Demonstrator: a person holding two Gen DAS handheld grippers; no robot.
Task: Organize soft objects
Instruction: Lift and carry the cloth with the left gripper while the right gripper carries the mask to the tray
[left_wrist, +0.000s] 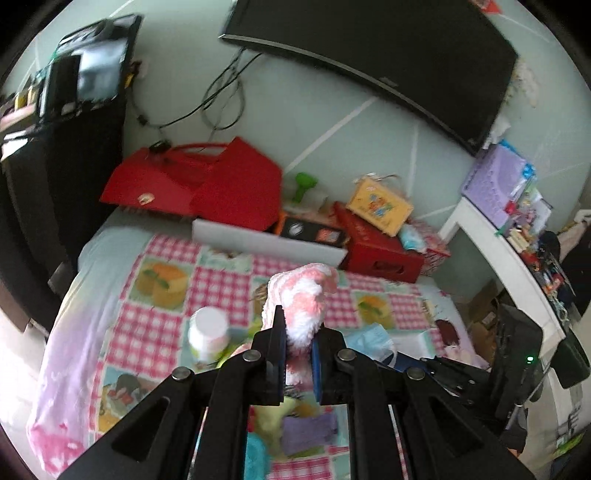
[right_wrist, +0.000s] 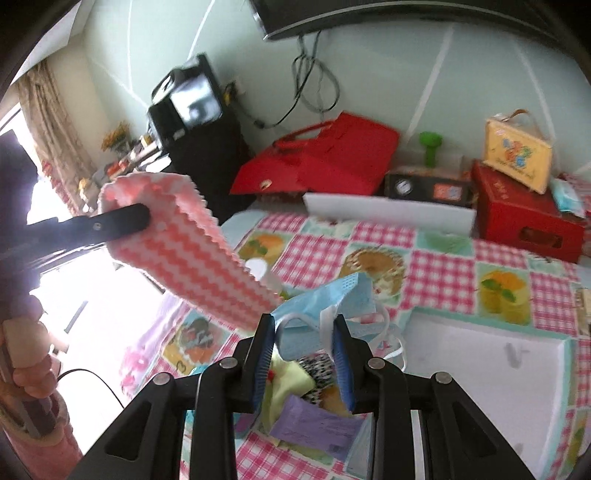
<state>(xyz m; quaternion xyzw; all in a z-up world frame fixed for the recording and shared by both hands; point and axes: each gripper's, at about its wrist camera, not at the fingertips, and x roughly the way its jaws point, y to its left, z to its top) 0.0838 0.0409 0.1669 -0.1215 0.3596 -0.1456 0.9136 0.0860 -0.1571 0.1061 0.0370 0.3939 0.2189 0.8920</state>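
My left gripper (left_wrist: 298, 334) is shut on a fluffy pink-and-white cloth (left_wrist: 301, 295) and holds it above the bed. The same cloth (right_wrist: 184, 254) shows at the left of the right wrist view, pinched by a left finger (right_wrist: 122, 221). My right gripper (right_wrist: 303, 332) is open, its jaws on either side of a blue face mask (right_wrist: 325, 314) at the top of a pile. Below lie a yellow-green cloth (right_wrist: 288, 384), a purple cloth (right_wrist: 314, 424) and a black-and-white patterned piece (right_wrist: 317, 369).
A pink checked bedspread (right_wrist: 436, 273) covers the bed. A white bottle (left_wrist: 208, 334) stands by the pile. A white tray (right_wrist: 480, 373) lies to the right. Red bags (right_wrist: 332, 158), a red box (right_wrist: 524, 218) and a yellow box (right_wrist: 517, 151) line the wall.
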